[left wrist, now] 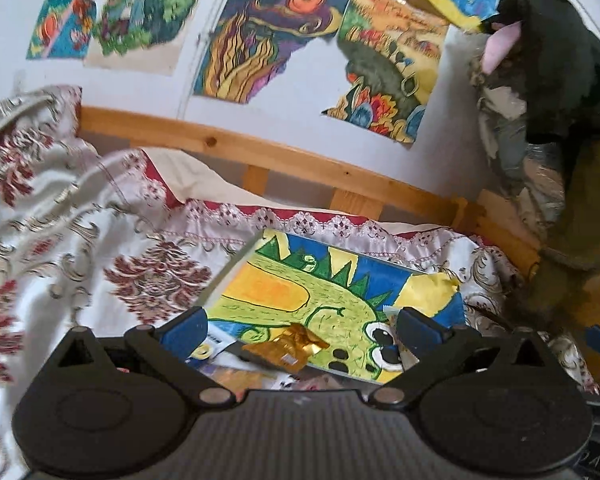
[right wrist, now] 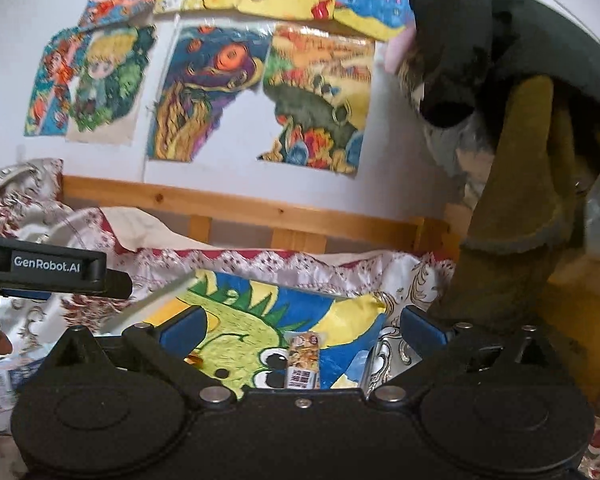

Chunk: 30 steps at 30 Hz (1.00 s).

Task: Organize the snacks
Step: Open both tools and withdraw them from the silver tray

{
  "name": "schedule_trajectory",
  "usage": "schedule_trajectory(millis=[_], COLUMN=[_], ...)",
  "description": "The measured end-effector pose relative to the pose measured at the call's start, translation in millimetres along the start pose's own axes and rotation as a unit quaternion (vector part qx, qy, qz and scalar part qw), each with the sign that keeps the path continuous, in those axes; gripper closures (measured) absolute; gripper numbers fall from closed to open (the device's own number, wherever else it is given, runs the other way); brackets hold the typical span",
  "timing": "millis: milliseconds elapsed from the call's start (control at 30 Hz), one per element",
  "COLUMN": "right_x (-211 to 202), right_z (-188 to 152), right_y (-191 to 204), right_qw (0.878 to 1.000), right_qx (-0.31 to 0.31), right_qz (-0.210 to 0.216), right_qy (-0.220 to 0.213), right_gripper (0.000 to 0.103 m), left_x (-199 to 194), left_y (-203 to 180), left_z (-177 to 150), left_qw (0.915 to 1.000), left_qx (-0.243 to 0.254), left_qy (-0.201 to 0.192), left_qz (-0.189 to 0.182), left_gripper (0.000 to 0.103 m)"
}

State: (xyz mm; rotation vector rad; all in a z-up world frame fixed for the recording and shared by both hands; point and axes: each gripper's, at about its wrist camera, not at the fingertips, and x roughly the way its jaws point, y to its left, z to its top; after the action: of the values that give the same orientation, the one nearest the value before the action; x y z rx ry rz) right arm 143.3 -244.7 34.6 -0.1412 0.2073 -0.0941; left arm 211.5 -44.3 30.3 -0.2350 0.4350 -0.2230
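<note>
A board with a green dragon drawing [left wrist: 320,296] lies on the patterned bedspread; it also shows in the right wrist view [right wrist: 244,332]. A gold-wrapped snack [left wrist: 288,346] rests on its near edge, between the open fingers of my left gripper [left wrist: 300,328], which holds nothing. More wrappers lie below it, partly hidden by the gripper body. In the right wrist view a snack bar with a barcode label [right wrist: 304,360] lies on the drawing between the open fingers of my right gripper [right wrist: 302,328]. A bit of the gold wrapper [right wrist: 194,359] shows by its left finger.
The patterned bedspread [left wrist: 80,248] is bunched up at the left. A wooden bed rail [left wrist: 260,152] runs along the wall with children's drawings [left wrist: 260,40]. Dark and olive clothes [right wrist: 512,200] hang at the right. The left gripper's body [right wrist: 44,266] reaches in at the left.
</note>
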Motion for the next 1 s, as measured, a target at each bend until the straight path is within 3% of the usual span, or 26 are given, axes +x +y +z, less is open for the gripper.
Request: schedule_trajectory(millis=[133,367,1000], right_x=[-31.5,-67.4,-126.9], right_z=[-1.9,-11.3,-50.1], right_y=[8.2,20.8,47.4], right_qw=[1.0,0.999,0.996], right_qx=[0.002,0.023,0.029], right_qz=[0.002,-0.006,0.005], right_qy=[-0.005,0.036,0.084], right_gripper=[0.001,0.001,0.001], left_x=[-30.5,-74.5,-135.5], left_y=[4.3,15.8,48.1], left_z=[-7.7,-25.7,-71.2], left_qw=[0.9998,0.9989,0.9945], left_qx=[0.015,0.042,0.073], left_qy=[-0.008,-0.006,0.041], left_qz=[0.007,0.02,0.063], left_gripper=[0.0,0.0,0.0])
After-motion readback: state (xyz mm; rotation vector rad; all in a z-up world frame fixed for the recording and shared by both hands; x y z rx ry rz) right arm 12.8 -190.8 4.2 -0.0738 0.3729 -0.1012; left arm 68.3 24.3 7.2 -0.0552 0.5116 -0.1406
